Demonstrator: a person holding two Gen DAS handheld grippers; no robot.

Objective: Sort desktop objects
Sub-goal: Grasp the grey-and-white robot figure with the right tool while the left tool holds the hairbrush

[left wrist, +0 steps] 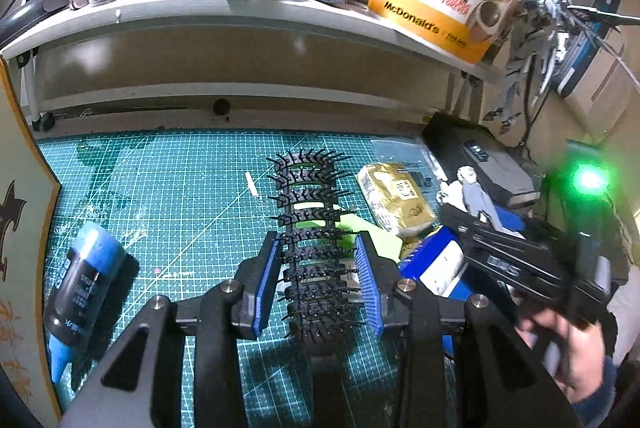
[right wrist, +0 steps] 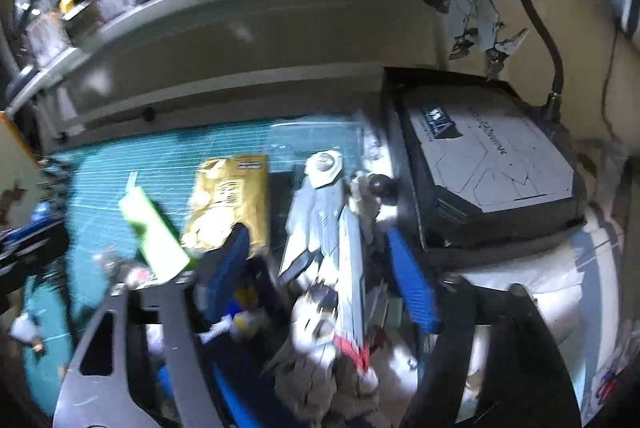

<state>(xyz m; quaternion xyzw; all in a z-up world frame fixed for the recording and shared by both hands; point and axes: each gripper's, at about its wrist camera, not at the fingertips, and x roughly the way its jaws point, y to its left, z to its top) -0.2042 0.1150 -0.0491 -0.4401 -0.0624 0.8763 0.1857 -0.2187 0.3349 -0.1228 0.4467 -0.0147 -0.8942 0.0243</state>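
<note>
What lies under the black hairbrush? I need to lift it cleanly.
Under the hairbrush shows the green cutting mat and a lime green sheet at its right edge. Its handle end is hidden by the claw.

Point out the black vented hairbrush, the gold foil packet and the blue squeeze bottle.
Black vented hairbrush [left wrist: 310, 224]: left wrist view, bristled head.
Gold foil packet [left wrist: 394, 197]: left wrist view, label face.
Blue squeeze bottle [left wrist: 82, 288]: left wrist view, dark label.
</note>
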